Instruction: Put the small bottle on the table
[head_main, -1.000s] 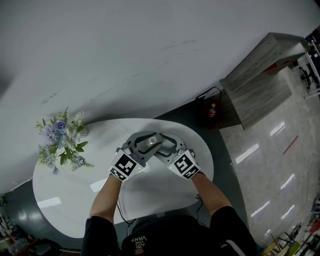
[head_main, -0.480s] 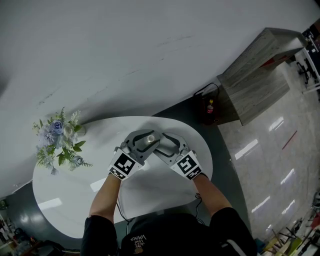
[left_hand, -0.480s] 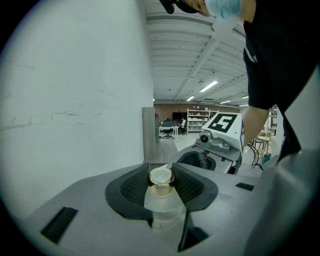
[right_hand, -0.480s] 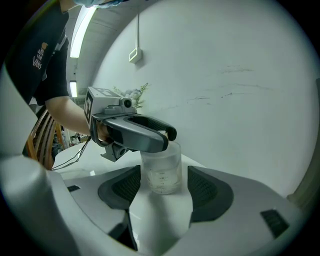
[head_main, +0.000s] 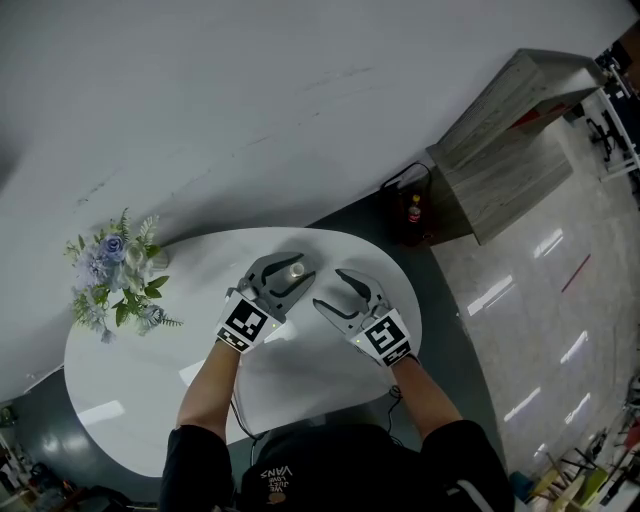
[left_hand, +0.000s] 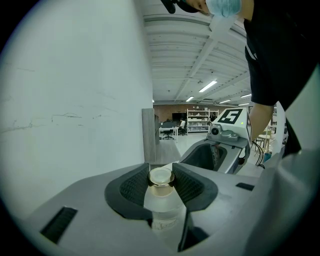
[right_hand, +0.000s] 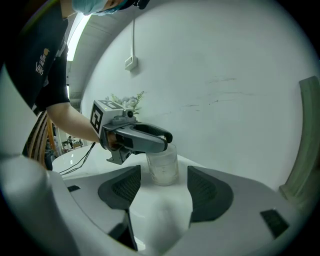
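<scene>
Gripped the small frosted glass bottle with pale cap (left_hand: 161, 202) in the clenched left tool (head_main: 292, 271), low over the white oval counter (head_main: 130, 400), well right of the blue flower bouquet (head_main: 112, 282). Had the right tool (head_main: 333, 290) released, empty, farther right. Judged as the placing step: needed next to rest the base, then loosen.

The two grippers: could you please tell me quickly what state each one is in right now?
Left gripper: closed on the small bottle.
Right gripper: open, holding nothing.
</scene>
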